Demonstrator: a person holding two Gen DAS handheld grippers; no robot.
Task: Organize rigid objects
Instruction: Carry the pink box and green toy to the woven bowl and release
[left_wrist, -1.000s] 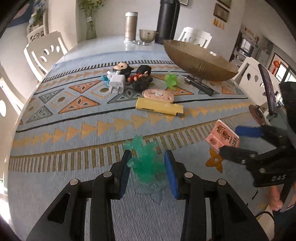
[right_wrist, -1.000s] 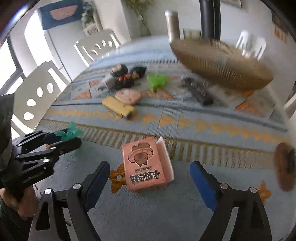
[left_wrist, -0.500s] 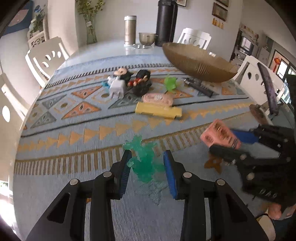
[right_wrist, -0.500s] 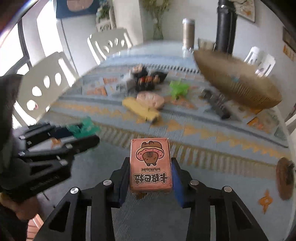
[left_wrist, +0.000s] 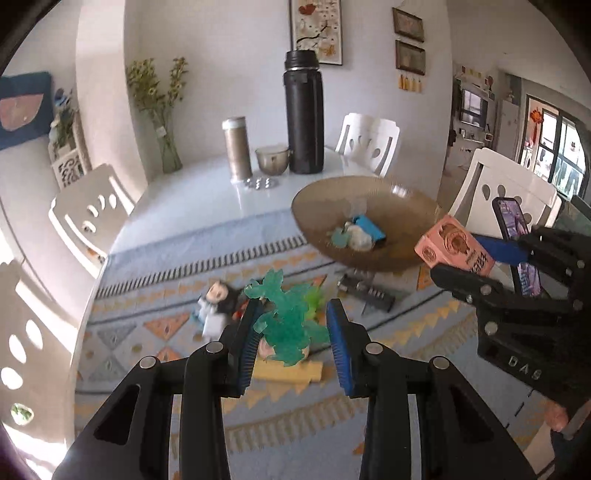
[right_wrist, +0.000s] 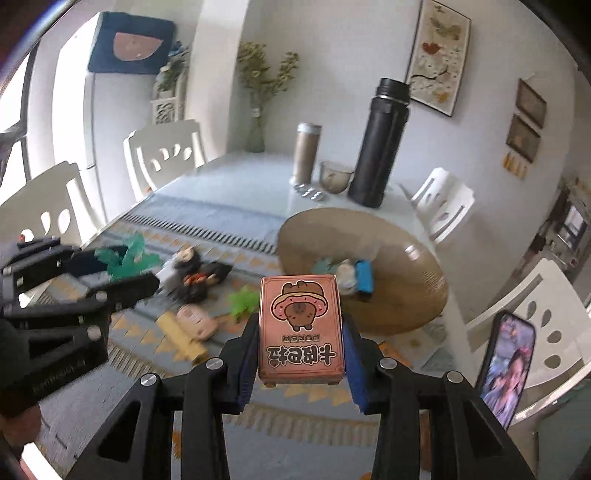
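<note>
translucent plastic toy (left_wrist: 286, 325), woven bowl (left_wrist: 402, 254)

The wide brown bowl (right_wrist: 399, 280) is open from above, its right half bare, while a blue block (right_wrist: 364, 275) and pale pieces crowd the left of its floor. Behind it the black flask (right_wrist: 382, 144), a glass cup (right_wrist: 334, 177) and a tan canister (right_wrist: 306, 151) block the far side. On the mat (left_wrist: 155, 295) left of the bowl, a black remote (left_wrist: 365, 291), figurines (right_wrist: 192, 273), a yellow bar (right_wrist: 179, 338) and a pink oval (right_wrist: 195, 321) clutter the low approach. A propped phone (right_wrist: 506, 365) stands to the right
</note>
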